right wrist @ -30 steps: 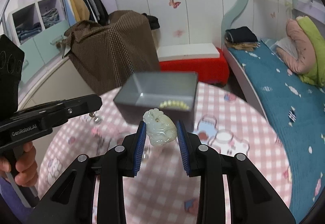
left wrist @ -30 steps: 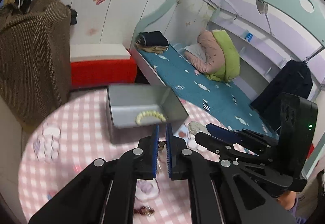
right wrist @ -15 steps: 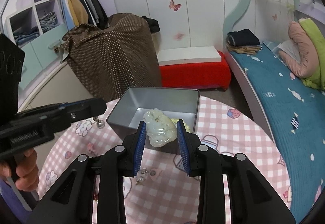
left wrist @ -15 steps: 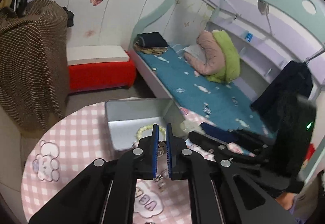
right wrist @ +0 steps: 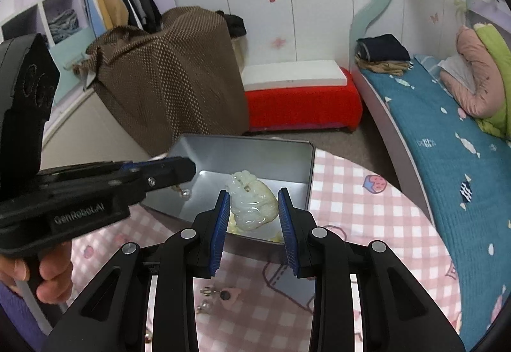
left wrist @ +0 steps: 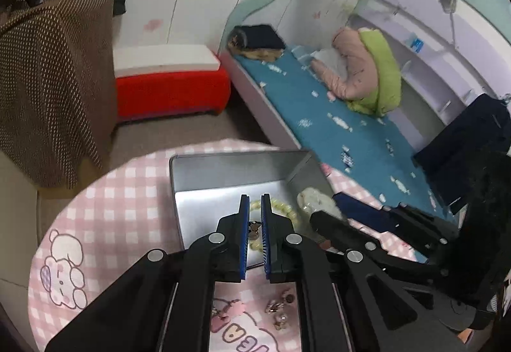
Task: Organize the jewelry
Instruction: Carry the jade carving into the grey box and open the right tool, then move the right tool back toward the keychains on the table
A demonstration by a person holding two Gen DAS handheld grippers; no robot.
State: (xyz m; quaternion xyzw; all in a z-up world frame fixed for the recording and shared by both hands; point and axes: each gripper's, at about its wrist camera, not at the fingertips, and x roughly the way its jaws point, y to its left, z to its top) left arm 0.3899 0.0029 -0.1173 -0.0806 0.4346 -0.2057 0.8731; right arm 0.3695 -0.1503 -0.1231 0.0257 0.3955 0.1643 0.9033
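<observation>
A grey metal box (left wrist: 223,173) (right wrist: 287,154) stands open on the pink checked table. A pale yellow bead bracelet (left wrist: 282,208) lies inside it. My left gripper (left wrist: 255,208) is shut on a small dark earring (left wrist: 254,229) and holds it over the box's near edge; a pearl (right wrist: 186,192) hangs below it in the right wrist view. My right gripper (right wrist: 254,195) is shut on a pale green carved jade pendant (right wrist: 252,203) (left wrist: 314,200) over the box's right part.
Small earrings lie on the table near me (left wrist: 279,309) (right wrist: 212,296). Beyond the table stand a red bench (right wrist: 303,100), a brown covered shape (right wrist: 166,71) and a bed with a blue sheet (right wrist: 447,141).
Both grippers have moved forward, from in front of the box to over its inside. Each keeps hold of its piece.
</observation>
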